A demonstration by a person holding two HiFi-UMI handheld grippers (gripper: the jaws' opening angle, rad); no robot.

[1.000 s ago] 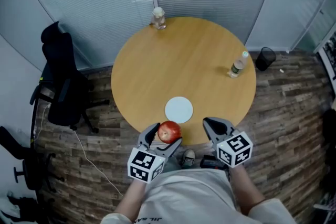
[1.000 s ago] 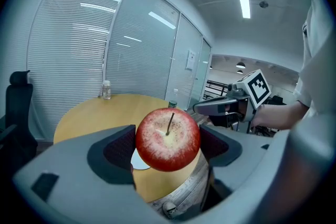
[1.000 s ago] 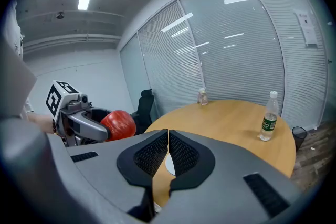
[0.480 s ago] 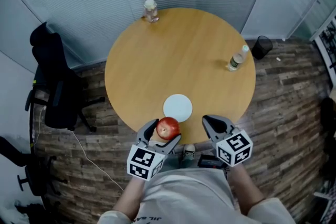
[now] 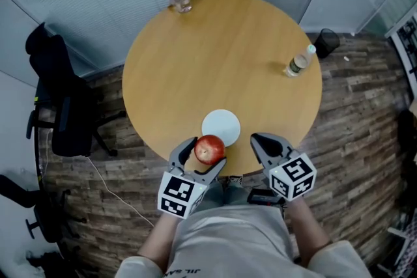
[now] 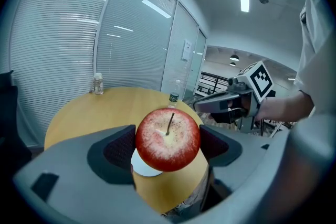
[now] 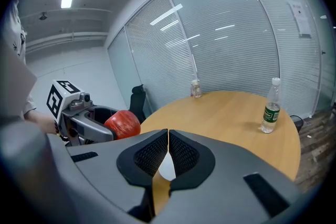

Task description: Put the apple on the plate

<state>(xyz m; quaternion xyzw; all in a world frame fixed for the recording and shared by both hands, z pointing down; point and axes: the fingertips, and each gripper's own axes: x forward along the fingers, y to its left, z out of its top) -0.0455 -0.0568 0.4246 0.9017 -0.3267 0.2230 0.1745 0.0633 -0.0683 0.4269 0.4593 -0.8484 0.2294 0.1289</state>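
Both grippers have come forward over the near edge of the round wooden surface [image 5: 221, 55], and the apple [image 6: 168, 139] now sits closer to the white plate [image 5: 221, 126] than it did a second ago; the grip on it has not changed.

In the head view the apple is held off the surface, at the plate's near-left rim and just overlapping it. In the left gripper view the plate shows below and beyond the fruit, not touching it.

The apple is round with no marked long side. Its stem end faces up and back toward the person. So the stem-to-base line runs roughly along the way the left gripper [image 5: 201, 158] points, across the line of the pinch.

The left fingers [image 6: 118, 149] stand wide apart, one dark pad pressed on each flank of the apple, which fills the gap between them and bulges above the pads.

The right gripper [image 5: 259, 140] hangs just to the right of the plate. Its fingers [image 7: 152, 155] are pressed together with nothing between them.

A clear bottle [image 5: 299, 63] stands near the surface's right edge, well apart from the plate.
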